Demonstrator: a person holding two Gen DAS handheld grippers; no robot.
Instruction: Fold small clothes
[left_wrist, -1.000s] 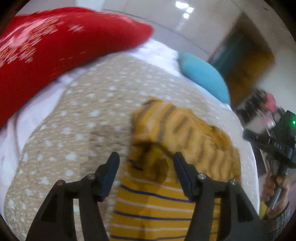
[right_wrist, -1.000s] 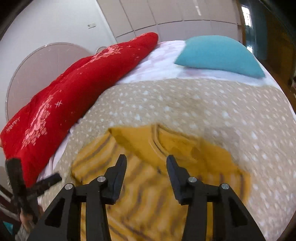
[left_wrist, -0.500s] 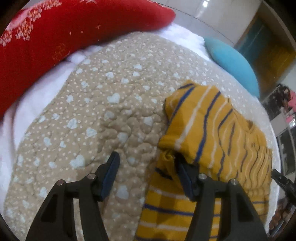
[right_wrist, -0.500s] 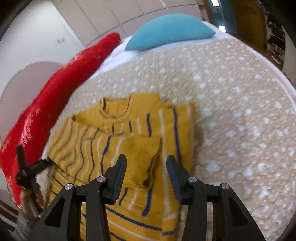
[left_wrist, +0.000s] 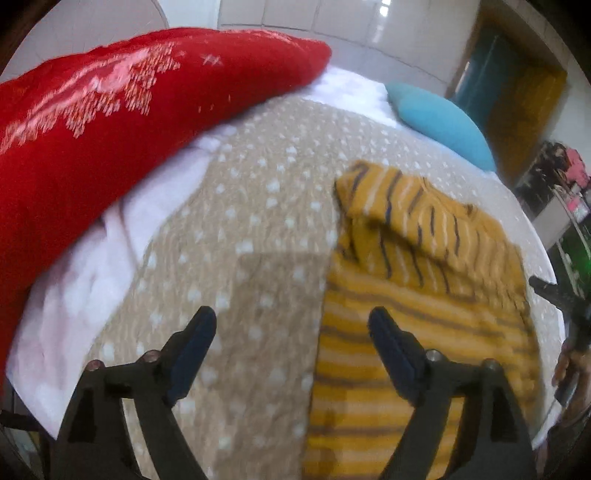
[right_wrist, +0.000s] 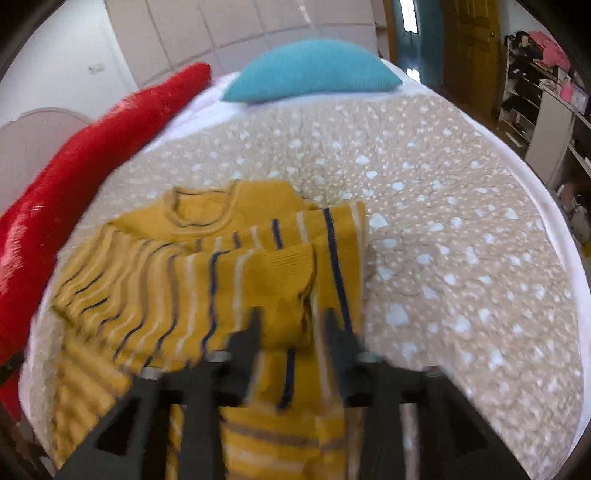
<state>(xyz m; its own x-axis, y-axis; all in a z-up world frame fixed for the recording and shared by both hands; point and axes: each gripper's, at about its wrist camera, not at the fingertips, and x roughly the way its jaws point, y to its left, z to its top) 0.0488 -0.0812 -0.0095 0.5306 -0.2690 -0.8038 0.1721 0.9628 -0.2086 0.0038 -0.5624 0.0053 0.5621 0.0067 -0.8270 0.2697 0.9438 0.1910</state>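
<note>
Knitted, ribbed-cuff yellow striped sweater (right_wrist: 221, 273) on a quilted, matt beige bedspread (right_wrist: 443, 221); plush red blanket (left_wrist: 92, 129); matt teal cloth pillow (right_wrist: 314, 70)

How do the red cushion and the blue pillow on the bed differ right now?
The red cushion is long and lies along the left edge of the bed; the blue pillow is shorter, sitting at the far end. The red cushion carries a pale snowflake-like pattern; the blue pillow looks plain. Both rest on the white sheet, clear of the yellow striped sweater.
</note>
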